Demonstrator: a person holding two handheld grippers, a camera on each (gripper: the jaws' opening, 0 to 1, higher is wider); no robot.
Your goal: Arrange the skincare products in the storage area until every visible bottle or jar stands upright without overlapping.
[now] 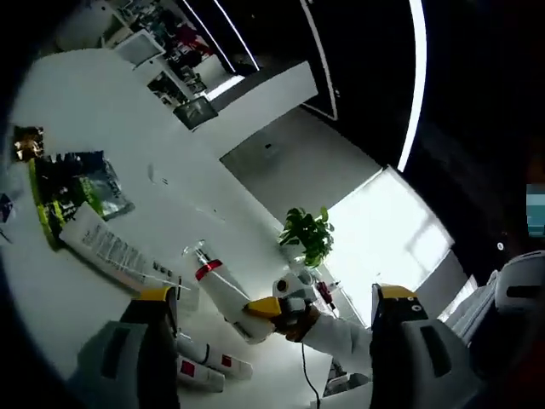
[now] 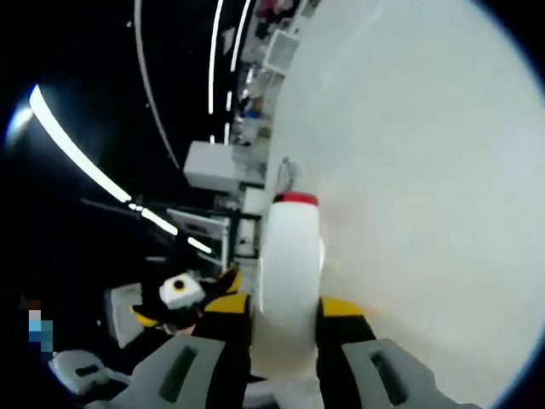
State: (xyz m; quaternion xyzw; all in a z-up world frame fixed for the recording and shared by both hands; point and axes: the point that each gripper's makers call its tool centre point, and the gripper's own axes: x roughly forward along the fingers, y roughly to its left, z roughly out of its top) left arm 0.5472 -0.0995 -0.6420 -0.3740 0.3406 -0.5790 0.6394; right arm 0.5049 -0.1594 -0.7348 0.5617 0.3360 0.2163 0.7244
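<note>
A white pump bottle point(image 1: 223, 291) with a red band and a clear pump head hangs tilted above the white table point(image 1: 94, 102). My right gripper point(image 1: 268, 312) comes in from the right and is shut on its lower body. In the right gripper view the same bottle point(image 2: 289, 264) rises between the yellow pads, with the right gripper point(image 2: 285, 317) clamped on it. My left gripper point(image 1: 277, 294) stands wide open below, its jaws on either side of the held bottle and apart from it. Two white tubes with red marks point(image 1: 204, 362) lie flat by its left jaw.
A long white printed tube point(image 1: 111, 247) lies flat on the table, with green packets point(image 1: 72, 192) and a small gold item point(image 1: 25, 145) beyond it. A potted plant point(image 1: 306, 234) stands past the table edge. Shelves and a screen point(image 1: 196, 111) are in the background.
</note>
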